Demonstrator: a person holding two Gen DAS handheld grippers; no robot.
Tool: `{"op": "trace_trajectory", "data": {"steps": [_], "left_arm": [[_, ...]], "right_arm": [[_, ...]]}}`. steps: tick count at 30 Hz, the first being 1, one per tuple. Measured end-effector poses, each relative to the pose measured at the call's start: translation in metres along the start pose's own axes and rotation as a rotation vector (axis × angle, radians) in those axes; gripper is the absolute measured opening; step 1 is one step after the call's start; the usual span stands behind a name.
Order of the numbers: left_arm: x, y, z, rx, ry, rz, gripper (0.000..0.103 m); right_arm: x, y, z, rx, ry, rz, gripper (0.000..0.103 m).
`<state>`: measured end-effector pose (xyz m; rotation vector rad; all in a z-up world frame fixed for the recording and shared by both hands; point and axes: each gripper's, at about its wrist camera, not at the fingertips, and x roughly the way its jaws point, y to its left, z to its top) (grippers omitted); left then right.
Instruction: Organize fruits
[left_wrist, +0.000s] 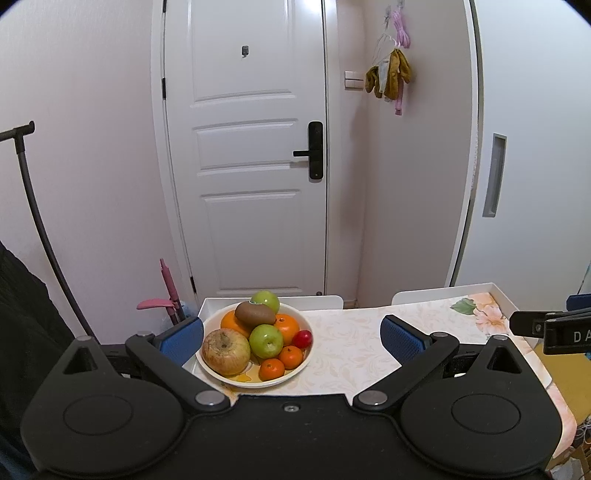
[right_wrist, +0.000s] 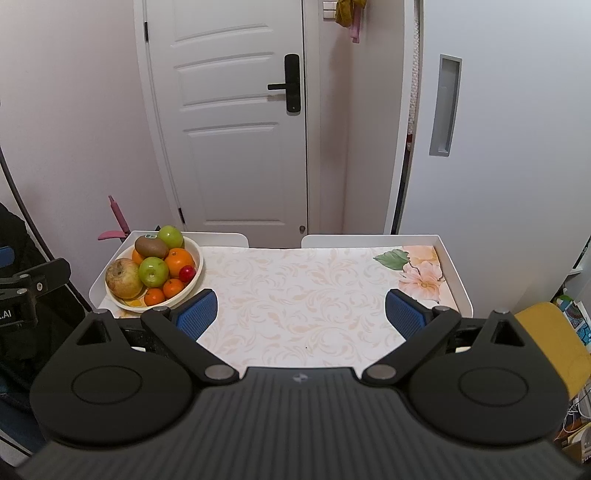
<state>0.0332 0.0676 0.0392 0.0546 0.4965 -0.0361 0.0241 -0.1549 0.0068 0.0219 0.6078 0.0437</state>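
Observation:
A cream bowl (left_wrist: 301, 363) (right_wrist: 197, 271) stands at the table's left end, piled with fruit: a large yellowish apple (left_wrist: 226, 351) (right_wrist: 123, 277), green apples (left_wrist: 266, 341) (right_wrist: 153, 271), a kiwi (left_wrist: 255, 314) (right_wrist: 151, 246), oranges (left_wrist: 287, 326) (right_wrist: 179, 260), small mandarins (left_wrist: 272, 370) (right_wrist: 173, 288) and a red cherry tomato (left_wrist: 303, 339) (right_wrist: 187, 272). My left gripper (left_wrist: 293, 338) is open and empty just in front of the bowl. My right gripper (right_wrist: 301, 314) is open and empty over the table's middle, right of the bowl.
The table (right_wrist: 295, 288) has a floral cloth and a raised white rim (right_wrist: 454, 266). A white door (left_wrist: 251, 147) and wall stand behind it. A yellow chair (right_wrist: 554, 343) is at the right. The right gripper's body shows in the left wrist view (left_wrist: 554, 328).

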Motion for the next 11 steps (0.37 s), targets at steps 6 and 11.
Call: {"op": "trace_trajectory", "data": {"steps": [6,11], "left_arm": [[0.0013,-0.0002,0.0002,-0.003,0.001,0.01,0.103],[0.0,0.0007,-0.0004,-0.006,-0.013,0.008,0.103]], "right_arm": [[0.0008,0.0006,0.0005,0.001,-0.001,-0.001,0.103],[0.0017,0.0007,0.0006,-0.001,-0.001,-0.002,0.103]]}}
